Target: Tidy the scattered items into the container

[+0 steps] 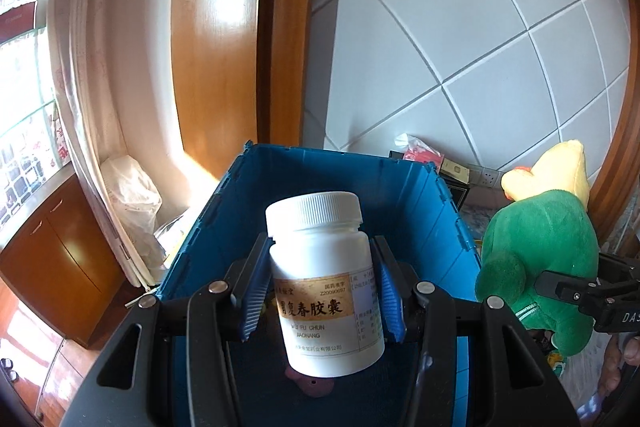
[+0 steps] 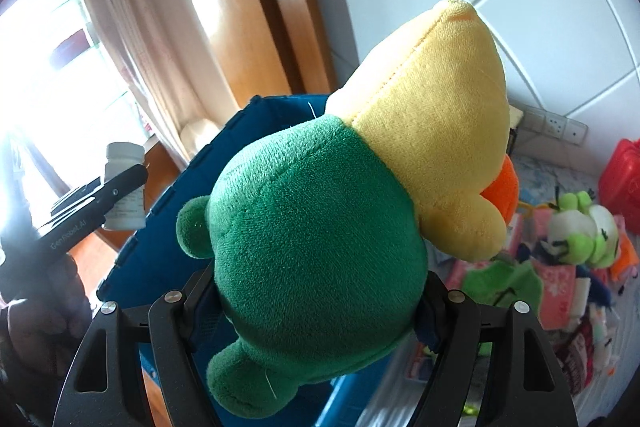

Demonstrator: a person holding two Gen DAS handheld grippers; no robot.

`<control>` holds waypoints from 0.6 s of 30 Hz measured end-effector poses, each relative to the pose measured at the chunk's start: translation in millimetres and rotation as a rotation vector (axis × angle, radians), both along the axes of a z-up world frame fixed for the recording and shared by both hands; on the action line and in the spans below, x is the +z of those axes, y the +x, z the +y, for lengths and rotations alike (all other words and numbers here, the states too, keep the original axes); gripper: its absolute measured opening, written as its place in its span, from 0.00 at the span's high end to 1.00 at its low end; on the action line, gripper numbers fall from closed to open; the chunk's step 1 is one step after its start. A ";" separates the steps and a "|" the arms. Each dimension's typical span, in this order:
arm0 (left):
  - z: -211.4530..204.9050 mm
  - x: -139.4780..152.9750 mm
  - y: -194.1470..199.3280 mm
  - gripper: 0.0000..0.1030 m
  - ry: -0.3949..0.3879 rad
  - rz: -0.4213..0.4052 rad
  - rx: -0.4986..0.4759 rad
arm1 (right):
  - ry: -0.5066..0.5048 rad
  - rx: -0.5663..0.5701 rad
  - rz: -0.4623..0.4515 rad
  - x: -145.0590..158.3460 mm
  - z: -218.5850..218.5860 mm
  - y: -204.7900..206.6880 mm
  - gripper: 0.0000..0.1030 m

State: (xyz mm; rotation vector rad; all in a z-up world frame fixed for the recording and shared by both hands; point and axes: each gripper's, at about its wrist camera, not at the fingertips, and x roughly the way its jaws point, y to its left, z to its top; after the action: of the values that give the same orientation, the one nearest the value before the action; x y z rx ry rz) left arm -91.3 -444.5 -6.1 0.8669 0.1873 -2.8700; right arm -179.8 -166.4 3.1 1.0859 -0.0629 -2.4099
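My left gripper (image 1: 322,287) is shut on a white pill bottle (image 1: 324,283) with a screw cap and a tan label, held upright above the open blue crate (image 1: 448,227). A small reddish item (image 1: 310,385) lies on the crate's floor below the bottle. My right gripper (image 2: 316,303) is shut on a plush duck (image 2: 320,227) with a green body, yellow head and orange beak. In the left wrist view the plush duck (image 1: 540,259) hangs just right of the crate. In the right wrist view the bottle (image 2: 124,187) and left gripper (image 2: 116,193) show at the left, over the crate's (image 2: 160,247) near wall.
Behind the crate stand a wooden door frame (image 1: 216,39), a curtain (image 1: 100,67) and a white tiled wall (image 1: 480,47). A white bag (image 1: 132,203) sits left of the crate. To the right, a surface holds more plush toys (image 2: 580,231), packets and a red box (image 2: 622,179).
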 end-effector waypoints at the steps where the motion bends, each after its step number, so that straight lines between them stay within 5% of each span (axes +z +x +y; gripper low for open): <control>1: -4.4 -1.3 1.9 0.53 0.000 -0.003 0.007 | 0.000 0.006 0.000 0.0 -5.0 -0.3 0.26; 18: -51.6 -9.9 13.0 0.53 -0.007 -0.037 0.070 | -0.009 0.077 -0.018 -7.0 -62.5 -21.6 0.25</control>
State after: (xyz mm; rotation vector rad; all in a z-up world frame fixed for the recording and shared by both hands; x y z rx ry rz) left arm -78.3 -496.1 -16.0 0.8928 0.1997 -2.7866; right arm -201.4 -228.8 -3.9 1.0862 -0.0370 -2.3298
